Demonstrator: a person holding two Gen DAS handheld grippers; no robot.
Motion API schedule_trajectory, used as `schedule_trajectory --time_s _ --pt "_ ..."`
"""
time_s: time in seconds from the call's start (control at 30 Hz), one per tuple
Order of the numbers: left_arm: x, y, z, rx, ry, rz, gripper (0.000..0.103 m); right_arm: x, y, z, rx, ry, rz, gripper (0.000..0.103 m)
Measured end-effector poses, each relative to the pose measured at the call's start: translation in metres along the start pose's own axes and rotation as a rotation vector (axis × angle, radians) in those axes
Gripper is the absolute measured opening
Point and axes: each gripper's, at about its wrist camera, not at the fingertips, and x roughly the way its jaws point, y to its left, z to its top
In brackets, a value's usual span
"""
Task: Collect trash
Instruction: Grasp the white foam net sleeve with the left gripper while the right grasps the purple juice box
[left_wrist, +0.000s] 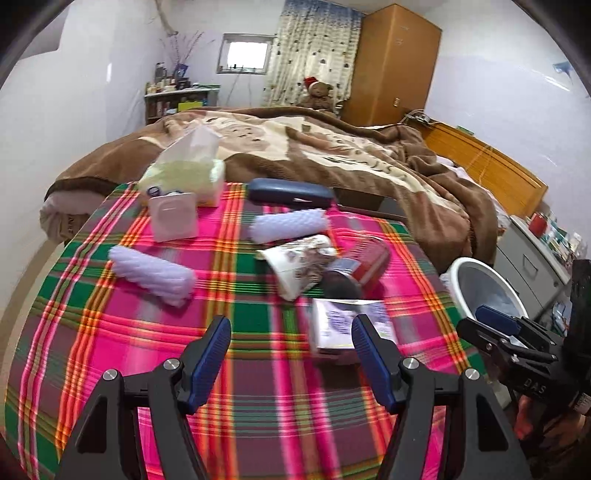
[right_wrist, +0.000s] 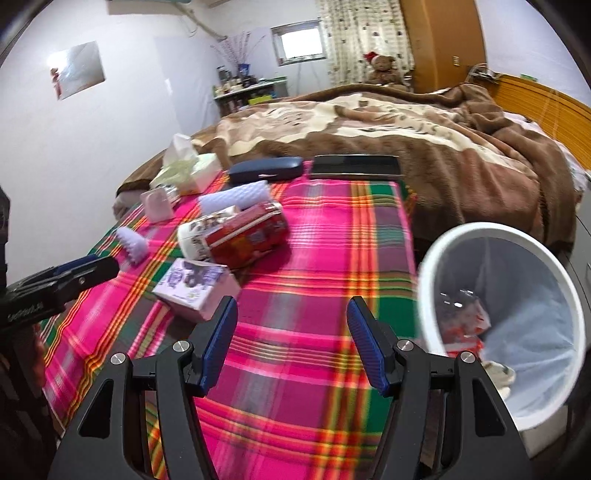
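Observation:
On the plaid-covered table lie a small purple box, a red can, a printed paper cup and two white ribbed foam rolls. My left gripper hovers open and empty over the cloth, its right finger just in front of the box. My right gripper is also open and empty above bare cloth, with the purple box to its left. Right of it stands a white lined bin holding some wrappers. Each gripper shows at the edge of the other's view.
At the table's far side are a tissue pack, a white square device, a dark blue case and a black tablet. A bed with a brown blanket stands behind. Grey drawers sit beyond the bin.

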Motion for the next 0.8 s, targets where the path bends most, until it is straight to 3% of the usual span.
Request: schedule_trajectory --time_s 0.33,0.8 --pt "0.017 0.067 0.009 -0.114 0.028 0.057 0.068 0.022 0.037 0.011 -0.092 0.02 0.12 0.063" --pt "0.062 0.127 0.043 -0.227 0.066 0.143 0.068 0.052 0.055 0.022 -0.143 0.072 0.183 0.063"
